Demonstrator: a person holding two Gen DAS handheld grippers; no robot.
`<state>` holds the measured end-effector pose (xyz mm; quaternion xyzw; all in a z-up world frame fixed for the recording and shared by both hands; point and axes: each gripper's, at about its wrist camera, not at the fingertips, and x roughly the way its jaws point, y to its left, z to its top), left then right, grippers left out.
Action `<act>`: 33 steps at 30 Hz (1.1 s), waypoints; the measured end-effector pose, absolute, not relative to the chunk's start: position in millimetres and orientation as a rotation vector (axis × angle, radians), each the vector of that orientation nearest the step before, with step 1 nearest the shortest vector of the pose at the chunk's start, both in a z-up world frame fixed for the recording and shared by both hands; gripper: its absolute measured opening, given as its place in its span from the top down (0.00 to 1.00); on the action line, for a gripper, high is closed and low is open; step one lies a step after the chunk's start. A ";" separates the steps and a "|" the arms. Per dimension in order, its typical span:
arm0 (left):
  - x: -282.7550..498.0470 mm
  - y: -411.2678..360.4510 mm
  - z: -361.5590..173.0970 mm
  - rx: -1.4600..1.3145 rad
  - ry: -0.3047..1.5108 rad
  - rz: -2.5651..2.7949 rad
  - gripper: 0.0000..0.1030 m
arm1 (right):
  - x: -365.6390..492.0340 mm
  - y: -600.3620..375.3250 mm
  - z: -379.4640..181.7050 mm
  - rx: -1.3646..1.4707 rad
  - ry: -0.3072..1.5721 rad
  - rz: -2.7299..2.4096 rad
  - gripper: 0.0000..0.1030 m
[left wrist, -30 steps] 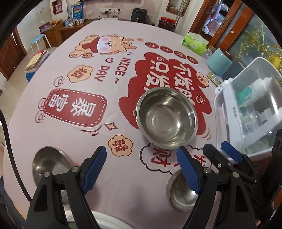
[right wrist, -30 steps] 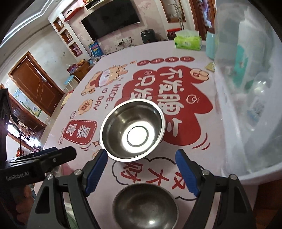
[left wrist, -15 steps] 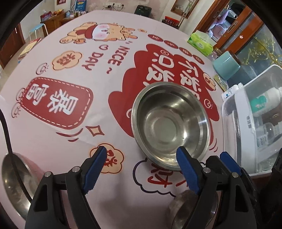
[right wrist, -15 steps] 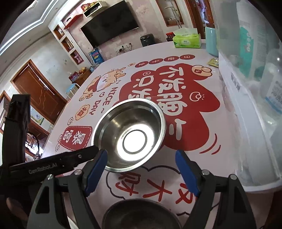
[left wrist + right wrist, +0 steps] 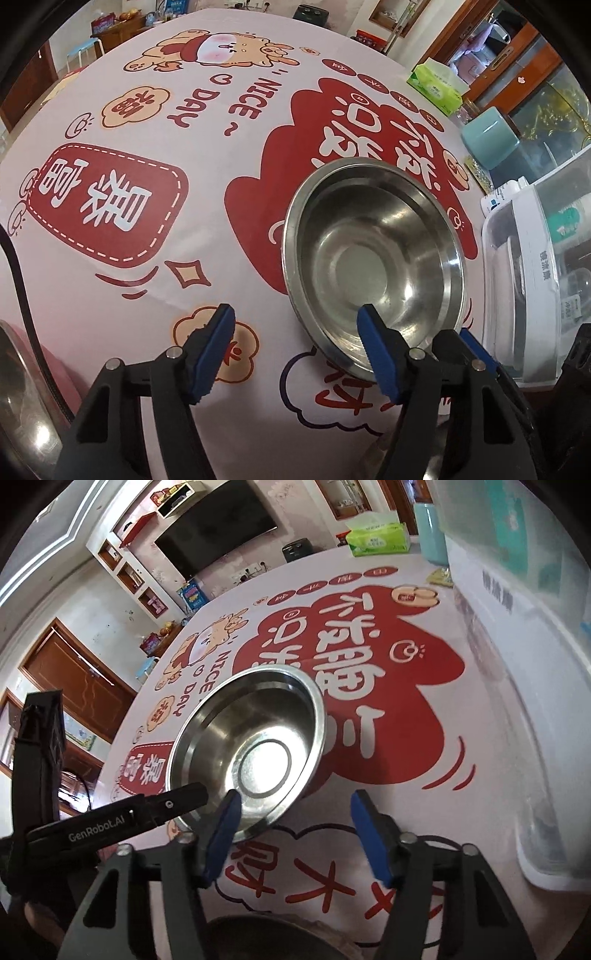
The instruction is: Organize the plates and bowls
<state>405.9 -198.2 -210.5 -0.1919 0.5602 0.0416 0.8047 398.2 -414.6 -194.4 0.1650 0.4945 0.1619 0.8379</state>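
While both claws are closing, the large steel bowl (image 5: 373, 266) sits upright on the worktop (image 5: 221, 206), on the red printed patch near the right side.

Left to right in the left wrist view: a second steel dish (image 5: 22, 398) lies at the lower left edge, well apart from the bowl. The left claw (image 5: 295, 347) has come down from a higher position. Its jaws are still spread but narrowing. The left pad stands over bare cloth; the right pad sits inside the bowl, over its near rim. The rim wall therefore lies between the jaws, and neither pad presses on it yet. Further right stands a clear storage box (image 5: 535, 277).

In the right wrist view the right claw (image 5: 295, 830) has also dropped and narrowed. Its left pad overlaps the bowl's near rim; its right pad stands over the cloth. Contact cannot be confirmed here. A smaller bowl (image 5: 280, 938) shows at the bottom edge, below this claw.

Judgement: both claws are lining up on the near rim of the same bowl, one on each side. The grasp is not complete. The likely next step is to pinch the rim, then lift and stack or relocate the bowl.
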 end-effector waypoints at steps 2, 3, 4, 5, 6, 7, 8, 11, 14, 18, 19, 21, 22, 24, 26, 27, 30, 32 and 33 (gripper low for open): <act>406.3 -199.2 -212.9 -0.409 1.199 0.086 0.39 | 398.6 -415.7 -196.5 0.360 1.053 0.341 0.51; 406.4 -199.7 -213.7 -0.407 1.199 0.085 0.43 | 398.3 -416.5 -197.1 0.362 1.052 0.340 0.54; 406.5 -200.4 -214.6 -0.404 1.200 0.088 0.45 | 397.8 -417.2 -197.1 0.366 1.048 0.344 0.55; 406.4 -200.8 -215.1 -0.407 1.197 0.089 0.50 | 397.2 -417.6 -196.6 0.369 1.045 0.351 0.57; 406.3 -201.4 -215.6 -0.411 1.197 0.086 0.54 | 397.0 -417.0 -196.2 0.369 1.044 0.355 0.59; 405.7 -201.6 -215.7 -0.417 1.195 0.081 0.55 | 396.7 -416.4 -195.6 0.367 1.042 0.358 0.61; 405.3 -202.1 -215.5 -0.420 1.193 0.079 0.57 | 396.1 -415.2 -194.8 0.363 1.039 0.364 0.64; 404.1 -205.7 -213.7 -0.421 1.187 0.055 0.67 | 395.4 -412.2 -192.7 0.353 1.029 0.376 0.72; 401.9 -210.6 -211.2 -0.416 1.177 0.035 0.77 | 393.6 -409.2 -190.1 0.334 1.015 0.383 0.79; 397.4 -212.1 -209.4 -0.419 1.180 0.040 0.77 | 393.5 -411.9 -189.9 0.350 1.025 0.381 0.81; 395.7 -211.8 -209.2 -0.425 1.183 0.037 0.77 | 392.6 -413.6 -189.2 0.361 1.025 0.383 0.81; 392.9 -211.5 -208.2 -0.433 1.183 0.028 0.77 | 390.9 -413.8 -188.0 0.359 1.022 0.383 0.82; 391.2 -211.6 -207.3 -0.433 1.184 0.021 0.77 | 389.3 -413.5 -187.0 0.355 1.022 0.378 0.81; 388.6 -211.9 -205.6 -0.434 1.186 0.009 0.77 | 386.7 -413.9 -185.2 0.357 1.022 0.372 0.82; 385.1 -211.2 -203.8 -0.446 1.189 -0.005 0.76 | 383.8 -414.9 -183.3 0.359 1.023 0.370 0.82; 383.4 -211.1 -202.8 -0.449 1.190 -0.012 0.76 | 382.1 -415.4 -181.9 0.359 1.022 0.369 0.82; 377.0 -212.2 -198.1 -0.441 1.185 -0.026 0.76 | 377.0 -414.5 -176.3 0.341 1.016 0.368 0.82; 372.0 -213.3 -194.0 -0.434 1.184 -0.034 0.76 | 371.9 -413.0 -172.4 0.320 1.009 0.364 0.82; 369.4 -213.6 -192.1 -0.431 1.182 -0.037 0.76 | 369.6 -412.8 -170.5 0.316 1.006 0.363 0.82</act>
